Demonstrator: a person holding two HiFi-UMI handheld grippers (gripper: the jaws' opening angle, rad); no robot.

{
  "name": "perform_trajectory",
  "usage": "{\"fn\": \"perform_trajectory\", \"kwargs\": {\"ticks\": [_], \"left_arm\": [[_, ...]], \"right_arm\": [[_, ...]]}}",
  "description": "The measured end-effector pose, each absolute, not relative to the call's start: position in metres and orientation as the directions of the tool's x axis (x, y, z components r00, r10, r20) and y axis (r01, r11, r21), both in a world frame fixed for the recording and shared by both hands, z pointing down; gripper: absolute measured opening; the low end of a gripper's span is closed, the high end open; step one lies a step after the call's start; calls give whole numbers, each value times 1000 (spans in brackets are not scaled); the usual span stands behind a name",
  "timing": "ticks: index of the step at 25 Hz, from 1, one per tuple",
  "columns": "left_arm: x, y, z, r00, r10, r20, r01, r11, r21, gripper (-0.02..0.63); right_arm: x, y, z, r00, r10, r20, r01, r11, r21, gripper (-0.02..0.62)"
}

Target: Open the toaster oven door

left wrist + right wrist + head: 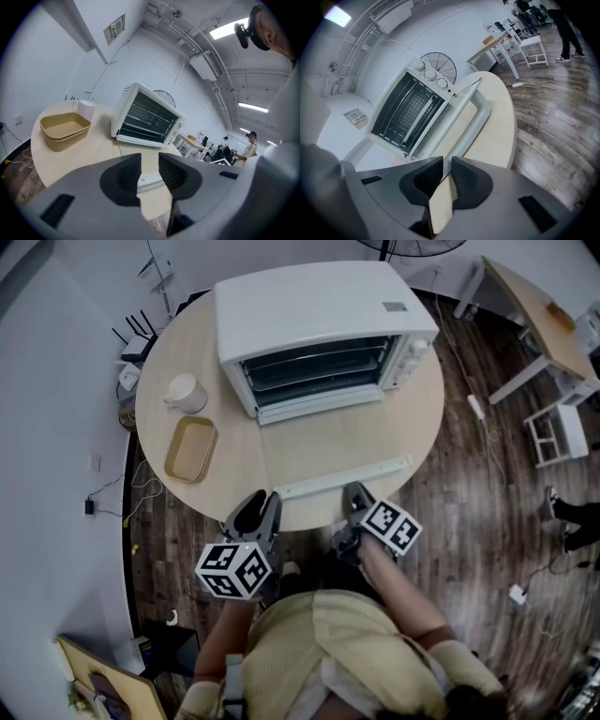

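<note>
The white toaster oven [319, 310] stands at the back of the round wooden table [422, 418]. Its glass door [328, 448] lies folded down flat, and the white handle bar [342, 477] runs along the door's near edge. My left gripper [265, 502] hovers at the table's near edge by the handle's left end, its jaws apart and empty. In the left gripper view the oven [147, 117] shows beyond the left gripper [149, 171]. My right gripper [354, 493] sits just behind the handle's right half. In the right gripper view the right gripper [446, 176] shows a narrow gap with only table behind it.
A beige tray [190, 448] and a white mug [186, 393] sit on the table's left side. A desk [539, 315] and a white stool [558, 432] stand on the wooden floor to the right. A person's legs [572, 517] are at the far right.
</note>
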State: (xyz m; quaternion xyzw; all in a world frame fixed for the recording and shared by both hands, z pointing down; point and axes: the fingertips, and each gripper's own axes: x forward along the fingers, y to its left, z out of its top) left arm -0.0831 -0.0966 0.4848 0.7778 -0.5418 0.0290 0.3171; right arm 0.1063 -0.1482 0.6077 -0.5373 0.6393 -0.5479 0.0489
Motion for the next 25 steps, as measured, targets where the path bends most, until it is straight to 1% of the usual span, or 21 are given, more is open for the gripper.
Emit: {"fn": "perform_trajectory", "kwargs": {"ticks": [11,21,25], "left_arm": [[-80,-99,490,421,-816,397,-860,-219,461,97],[-72,-100,495,437,-803,405,-856,-232,463,97],[-72,-101,494,437,-807,397,-852,-229,471,97]], "right_arm": [[108,-139,607,-419,-732,537,-654,-166,-738,52],[115,-135,577,-404,-764,503,-713,-81,-696,52],[112,-136,557,-407,-783,471,-745,-14,-666,52]]}}
